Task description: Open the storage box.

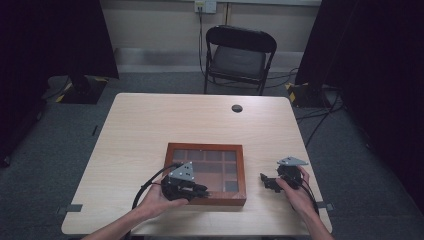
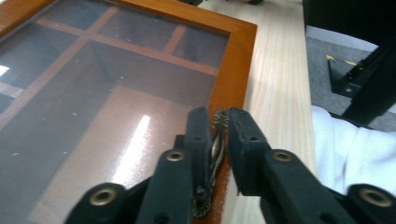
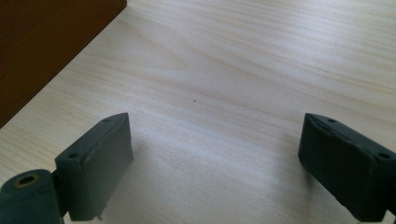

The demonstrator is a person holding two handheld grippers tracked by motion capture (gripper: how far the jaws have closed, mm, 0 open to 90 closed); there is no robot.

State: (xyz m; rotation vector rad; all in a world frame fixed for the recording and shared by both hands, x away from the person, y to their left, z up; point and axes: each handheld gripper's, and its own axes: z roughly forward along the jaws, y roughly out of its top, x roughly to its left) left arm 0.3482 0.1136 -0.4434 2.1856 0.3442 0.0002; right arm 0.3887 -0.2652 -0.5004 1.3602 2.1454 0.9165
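Left gripper (image 2: 218, 140) pinching brass clasp (image 2: 216, 144) on wooden box (image 1: 206, 173); right gripper (image 3: 212, 163) spread beside it

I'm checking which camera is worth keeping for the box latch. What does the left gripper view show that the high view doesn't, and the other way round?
Left gripper view: the left claw is shut on a small brass clasp at the front edge of the wooden box, a detail too small to see from above; a white sleeve sits beside it.

High view: the right claw is off to the box's right over the table, and a black folding chair stands beyond.

Both: the glass-lidded box with its inner dividers, and the light wood tabletop.
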